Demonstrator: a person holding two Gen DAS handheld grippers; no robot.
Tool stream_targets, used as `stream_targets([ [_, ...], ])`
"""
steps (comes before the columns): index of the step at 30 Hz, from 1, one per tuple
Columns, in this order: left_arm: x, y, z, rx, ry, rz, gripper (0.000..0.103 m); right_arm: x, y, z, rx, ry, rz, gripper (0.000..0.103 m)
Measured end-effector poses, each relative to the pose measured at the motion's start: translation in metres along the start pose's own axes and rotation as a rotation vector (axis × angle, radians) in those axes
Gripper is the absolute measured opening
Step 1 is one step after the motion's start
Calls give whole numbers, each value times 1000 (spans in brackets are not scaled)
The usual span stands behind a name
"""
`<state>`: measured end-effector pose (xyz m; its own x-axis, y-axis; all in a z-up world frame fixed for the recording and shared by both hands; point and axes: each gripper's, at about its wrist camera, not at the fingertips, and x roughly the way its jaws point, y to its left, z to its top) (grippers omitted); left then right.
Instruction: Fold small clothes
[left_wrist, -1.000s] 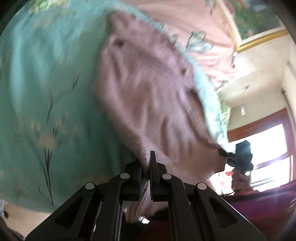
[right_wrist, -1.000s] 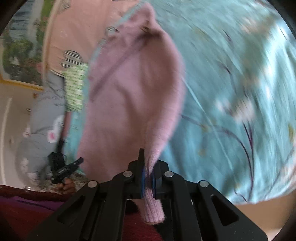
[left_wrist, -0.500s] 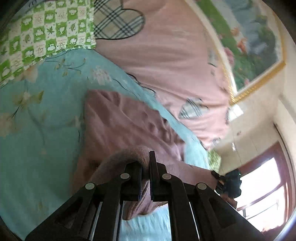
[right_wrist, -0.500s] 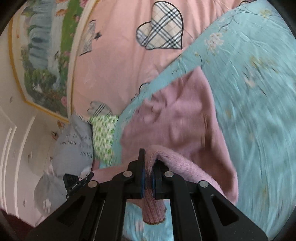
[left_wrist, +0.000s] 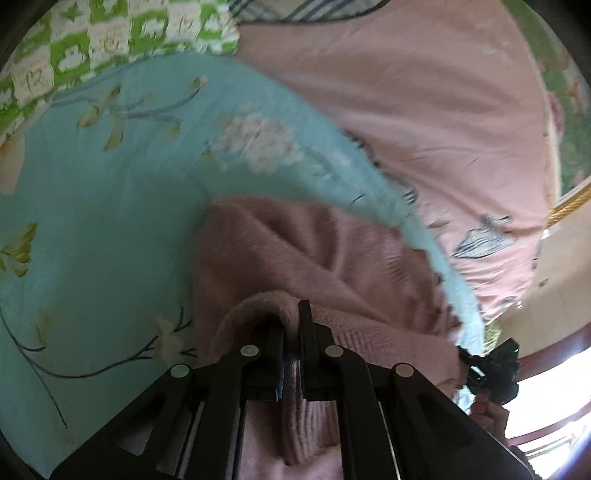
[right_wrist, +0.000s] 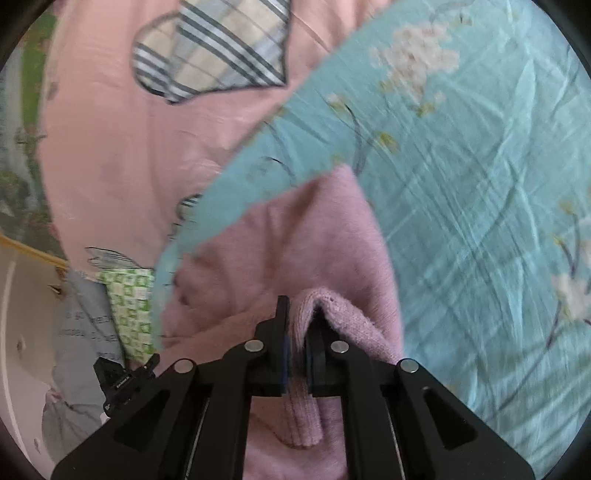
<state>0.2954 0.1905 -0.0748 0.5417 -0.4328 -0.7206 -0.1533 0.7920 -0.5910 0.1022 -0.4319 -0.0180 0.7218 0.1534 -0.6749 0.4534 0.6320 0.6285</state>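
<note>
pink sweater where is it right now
The pink sweater lies on the teal floral bedspread, its near edge pinched by the left gripper and right gripper, bottom centre in both wrist views.

Your left gripper (left_wrist: 291, 332) and right gripper (right_wrist: 297, 325) each pinch a fold of the sweater (right_wrist: 314, 236), jaws nearly closed.

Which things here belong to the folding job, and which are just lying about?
In the job:
pink knit garment
left tool, shut on its edge
right tool, shut on its edge

Lying about:
teal floral sheet
pink quilt
green checked cloth
framed picture
</note>
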Motion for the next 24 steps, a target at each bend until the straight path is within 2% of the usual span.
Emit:
stream_targets([
  [2, 2, 1, -1, 6, 12, 11, 7, 6, -7, 3, 27, 36, -3, 9],
  [4, -6, -2, -5, 30, 12, 10, 19, 3, -9, 6, 41, 45, 12, 11],
  [5, -11, -5, -7, 44, 7, 17, 22, -3, -9, 7, 42, 40, 20, 14],
  [7, -25, -10, -14, 73, 8, 39, 35, -16, -9, 7, 34, 24, 27, 20],
  [9, -41, -21, -24, 120, 6, 60, 35, -36, -6, 5, 13, -21, 13, 30],
  [11, -58, -39, -43, 186, 19, 18, 35, -52, 2, -2, -26, -56, 11, 30],
  [13, -62, -63, -68, 260, 74, -31, 35, -62, 18, -14, -92, -61, 42, 31],
  [15, -48, -89, -99, 348, 156, -55, 35, -60, 42, -36, -210, -9, 102, 32],
  [17, -23, -107, -120, 424, 229, -44, 35, -38, 70, -67, -356, 123, 116, 32],
  [18, -6, -115, -127, 467, 259, -2, 35, -22, 81, -81, -425, 198, 98, 32],
  [20, 16, -122, -125, 493, 289, 55, 35, 11, 99, -105, -545, 319, 53, 32],
  [21, 25, -124, -118, 495, 283, 78, 35, 24, 103, -110, -579, 342, 25, 32],
  [24, 35, -122, -86, 487, 252, 110, 36, 52, 105, -94, -575, 335, -31, 32],
])
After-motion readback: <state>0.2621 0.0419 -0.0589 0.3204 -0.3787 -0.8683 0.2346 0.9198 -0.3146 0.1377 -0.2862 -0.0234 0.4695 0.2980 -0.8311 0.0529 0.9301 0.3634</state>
